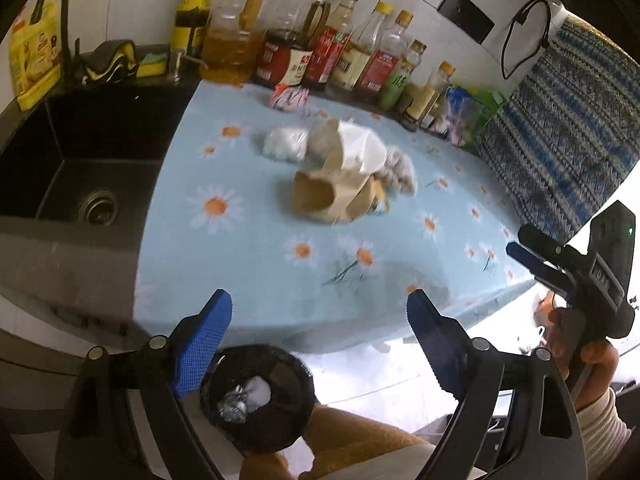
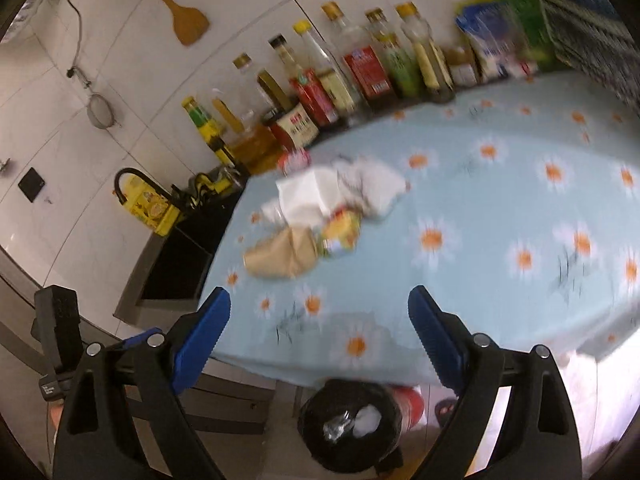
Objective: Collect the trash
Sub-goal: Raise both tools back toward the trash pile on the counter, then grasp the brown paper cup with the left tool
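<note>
Lying with its long axis across the cloth, the brown paper bag [image 1: 332,196]; both hand-held grippers released.

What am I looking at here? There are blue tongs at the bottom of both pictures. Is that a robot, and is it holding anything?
No robot: a person carries a hand-held gripper in each hand, and each has a camera looking forward along its two blue fingers. One picture comes from the left hand-held gripper, the other from the right hand-held gripper. In the left view you also see the right one from the side, with the person's hand on it. Both stand open and hold nothing. Ahead is a counter under a daisy tablecloth, with a pile of trash: brown paper, white wrappers, a yellow packet. Sauce bottles line the wall, and a dark sink lies to one side. Below, on the floor, a black-lined trash bin already holds a few scraps.
</note>
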Demonstrator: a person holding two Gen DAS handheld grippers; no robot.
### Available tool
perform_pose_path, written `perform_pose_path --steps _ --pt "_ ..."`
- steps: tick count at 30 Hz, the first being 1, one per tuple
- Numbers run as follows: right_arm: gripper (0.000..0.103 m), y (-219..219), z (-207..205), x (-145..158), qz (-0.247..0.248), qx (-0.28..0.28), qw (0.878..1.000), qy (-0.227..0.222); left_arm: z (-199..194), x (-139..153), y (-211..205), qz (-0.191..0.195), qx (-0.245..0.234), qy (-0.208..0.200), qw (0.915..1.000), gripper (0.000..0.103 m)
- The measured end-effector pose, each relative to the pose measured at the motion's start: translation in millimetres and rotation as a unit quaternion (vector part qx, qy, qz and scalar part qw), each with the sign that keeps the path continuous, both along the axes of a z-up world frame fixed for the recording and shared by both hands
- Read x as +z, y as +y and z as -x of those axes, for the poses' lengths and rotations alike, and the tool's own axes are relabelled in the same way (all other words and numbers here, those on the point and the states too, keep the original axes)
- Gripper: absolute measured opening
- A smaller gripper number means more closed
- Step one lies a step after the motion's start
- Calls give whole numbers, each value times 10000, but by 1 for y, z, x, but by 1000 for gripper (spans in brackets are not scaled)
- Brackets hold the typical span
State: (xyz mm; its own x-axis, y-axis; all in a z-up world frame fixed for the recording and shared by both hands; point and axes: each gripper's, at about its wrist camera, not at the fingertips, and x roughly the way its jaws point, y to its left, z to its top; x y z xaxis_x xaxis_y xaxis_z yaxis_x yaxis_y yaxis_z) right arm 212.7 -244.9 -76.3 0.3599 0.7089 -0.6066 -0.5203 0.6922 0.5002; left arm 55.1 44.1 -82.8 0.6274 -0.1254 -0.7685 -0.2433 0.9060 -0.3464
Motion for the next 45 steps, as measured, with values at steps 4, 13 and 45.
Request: perform_pose_path --steps 4,13,45 --pt "90 1 -25 14 3 105 9995 -299 -26 4 -11 -213 54 73 9997 87" --pt "90 4 -79 12 -69 423 9983 -401 -89 -4 -31 -485 314 458 9973 87" --pt "90 34 -169 -35 -268 1723 9847 -16 -189 -66 -33 -821 1143 1519 9783 58"
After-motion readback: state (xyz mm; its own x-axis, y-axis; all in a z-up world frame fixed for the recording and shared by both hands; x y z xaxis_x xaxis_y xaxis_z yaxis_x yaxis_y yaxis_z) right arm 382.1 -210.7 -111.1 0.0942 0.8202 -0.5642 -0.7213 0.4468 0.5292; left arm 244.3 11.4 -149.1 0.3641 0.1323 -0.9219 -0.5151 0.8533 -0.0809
